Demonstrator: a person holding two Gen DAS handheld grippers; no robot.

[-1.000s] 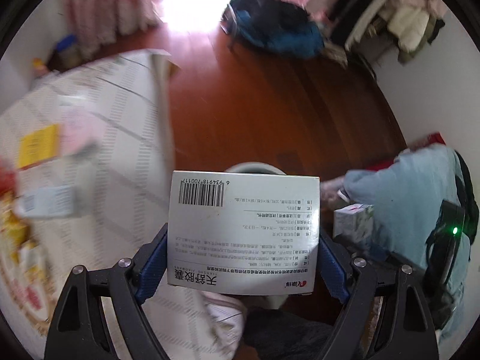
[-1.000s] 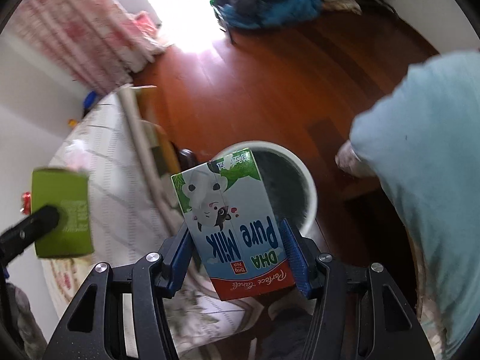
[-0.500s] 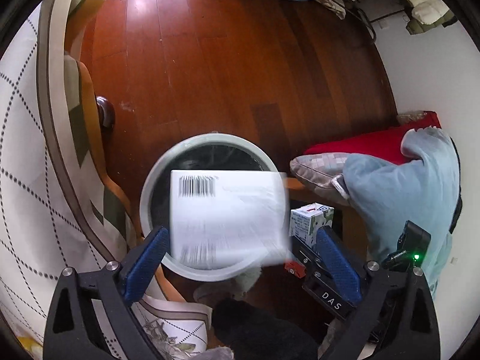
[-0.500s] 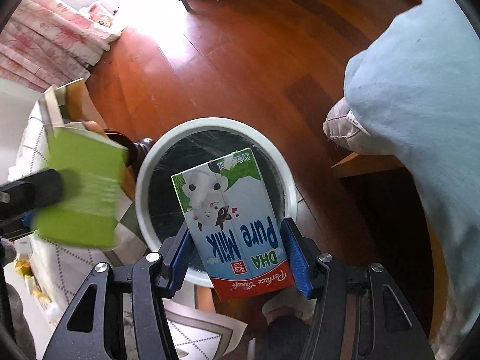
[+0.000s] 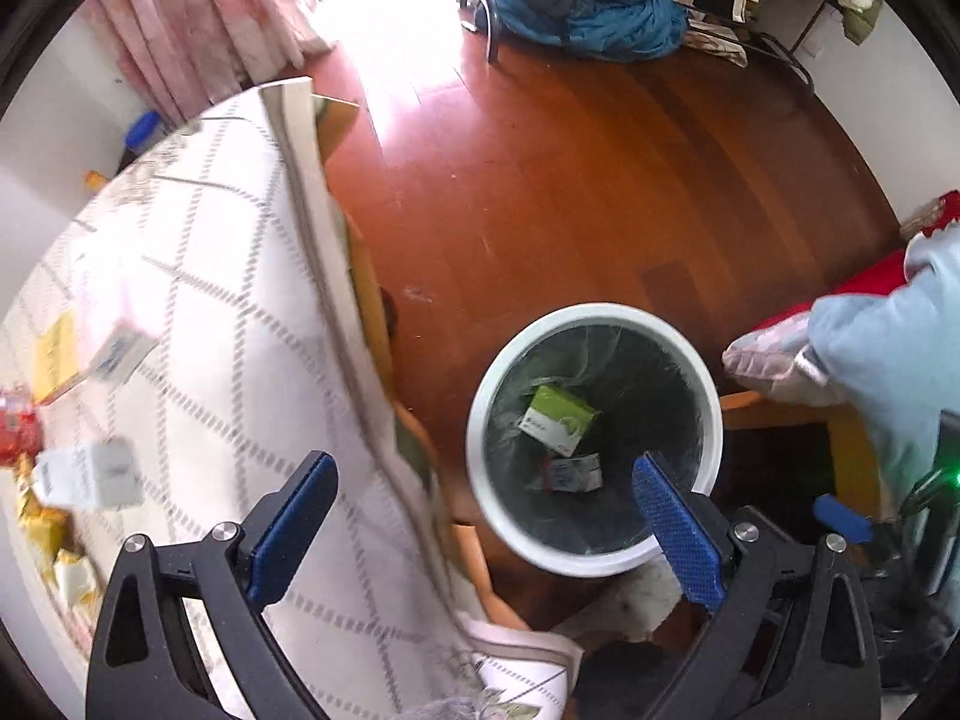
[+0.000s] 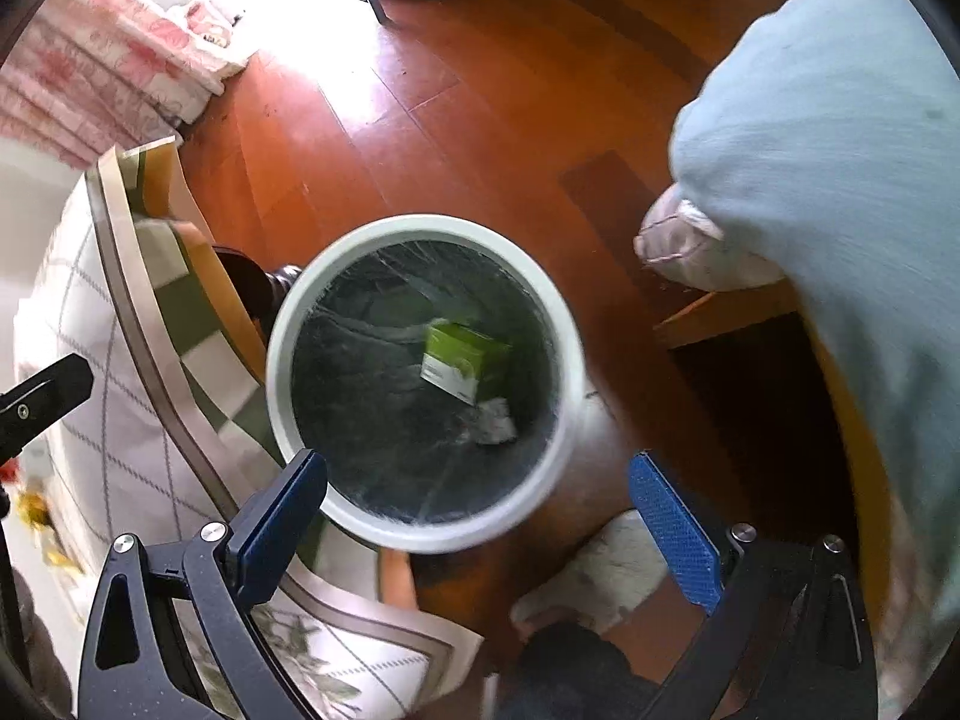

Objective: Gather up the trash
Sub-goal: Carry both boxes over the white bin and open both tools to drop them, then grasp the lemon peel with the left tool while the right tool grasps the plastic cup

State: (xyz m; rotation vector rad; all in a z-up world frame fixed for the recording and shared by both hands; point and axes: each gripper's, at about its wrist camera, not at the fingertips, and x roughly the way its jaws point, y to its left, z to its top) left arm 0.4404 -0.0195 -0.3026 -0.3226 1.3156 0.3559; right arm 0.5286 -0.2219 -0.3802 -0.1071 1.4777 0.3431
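Note:
A white round trash bin (image 5: 480,396) with a dark liner stands on the wooden floor; it also shows in the right wrist view (image 6: 282,372). Inside lie a green box (image 5: 558,420) and a milk carton (image 5: 576,473); the green box (image 6: 465,369) and the carton (image 6: 498,423) show in the right wrist view too. My left gripper (image 5: 486,522) is open and empty above the bin's near edge. My right gripper (image 6: 480,522) is open and empty above the bin.
A table with a checked cloth (image 5: 210,330) stands left of the bin, with several boxes and wrappers (image 5: 90,474) on it. A light blue cushion (image 6: 828,150) lies on a wooden seat at the right. Clothes (image 5: 588,6) are piled at the far wall.
Both grippers opened. The box fell from the left gripper and the milk carton from the right gripper into the bin. The left gripper swung back toward the table.

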